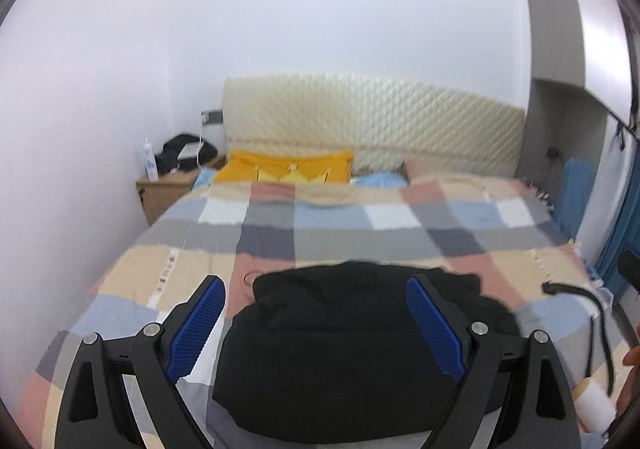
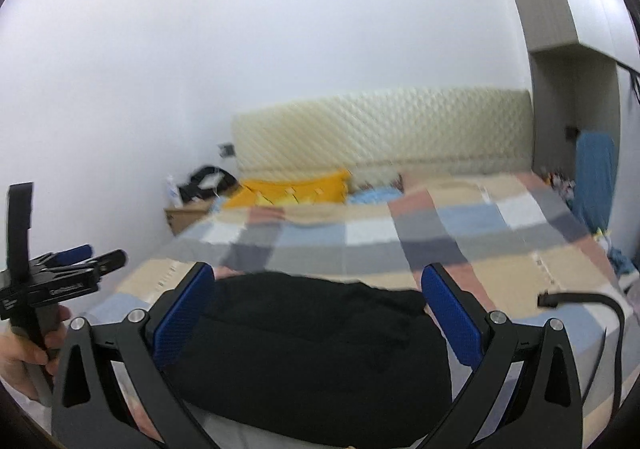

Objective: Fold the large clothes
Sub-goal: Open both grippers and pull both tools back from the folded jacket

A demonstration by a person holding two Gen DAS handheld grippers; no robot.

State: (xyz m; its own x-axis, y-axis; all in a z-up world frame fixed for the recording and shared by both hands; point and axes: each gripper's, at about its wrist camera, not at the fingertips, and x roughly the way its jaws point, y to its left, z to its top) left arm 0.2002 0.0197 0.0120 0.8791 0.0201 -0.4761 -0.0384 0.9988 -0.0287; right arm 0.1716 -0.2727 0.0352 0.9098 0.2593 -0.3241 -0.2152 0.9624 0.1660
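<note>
A black garment (image 1: 352, 345) lies bunched in a compact heap on the near part of the checked bedspread (image 1: 360, 225); the right wrist view shows the same garment (image 2: 312, 357). My left gripper (image 1: 316, 289) is open above it, blue pads wide apart, holding nothing. My right gripper (image 2: 318, 277) is also open over the heap, empty. The left gripper (image 2: 90, 255) appears again at the left edge of the right wrist view, held by a hand (image 2: 24, 349), away from the cloth.
A yellow pillow (image 1: 286, 167) and a padded cream headboard (image 1: 372, 121) are at the far end. A wooden nightstand (image 1: 164, 189) with a black bag stands at the back left. A black cable (image 1: 588, 301) lies at the right. Blue cloth (image 2: 594, 173) hangs at the right.
</note>
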